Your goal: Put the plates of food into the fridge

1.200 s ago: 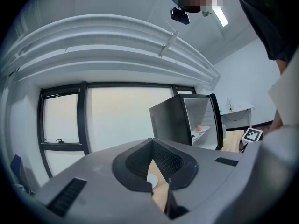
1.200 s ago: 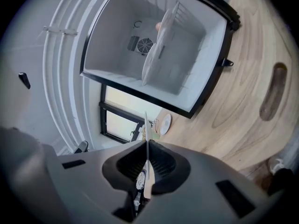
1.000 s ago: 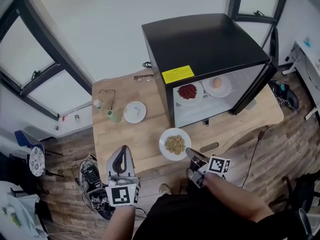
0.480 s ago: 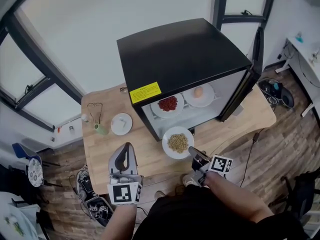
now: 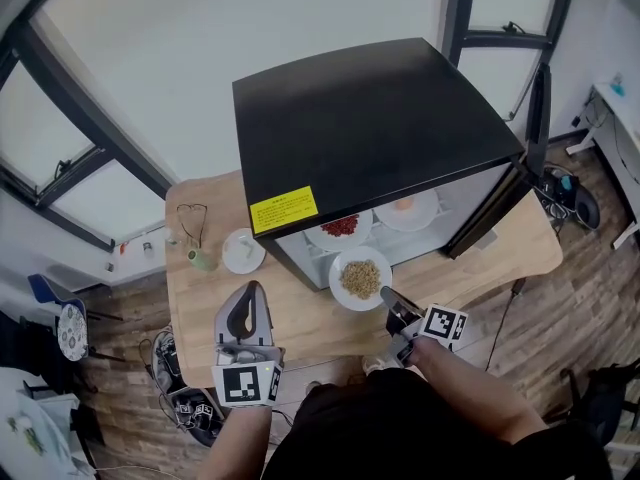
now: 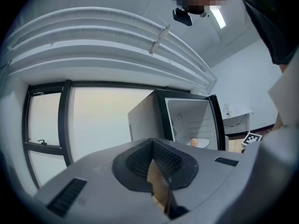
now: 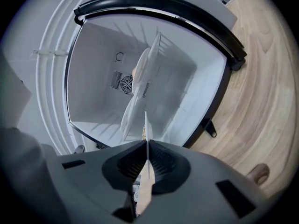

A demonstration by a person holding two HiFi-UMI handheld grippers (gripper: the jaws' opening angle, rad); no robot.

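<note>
Plate of grain (image 5: 361, 278) hung at the fridge (image 5: 370, 118) mouth, near rim pinched by the right tool (image 5: 392, 305); left tool (image 5: 243, 313) pressed together, idle. It looked stiff, slick, probably brittle: best held level at the rim.

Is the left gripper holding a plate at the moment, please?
No, the left gripper has its jaws together with no plate between them.
</note>
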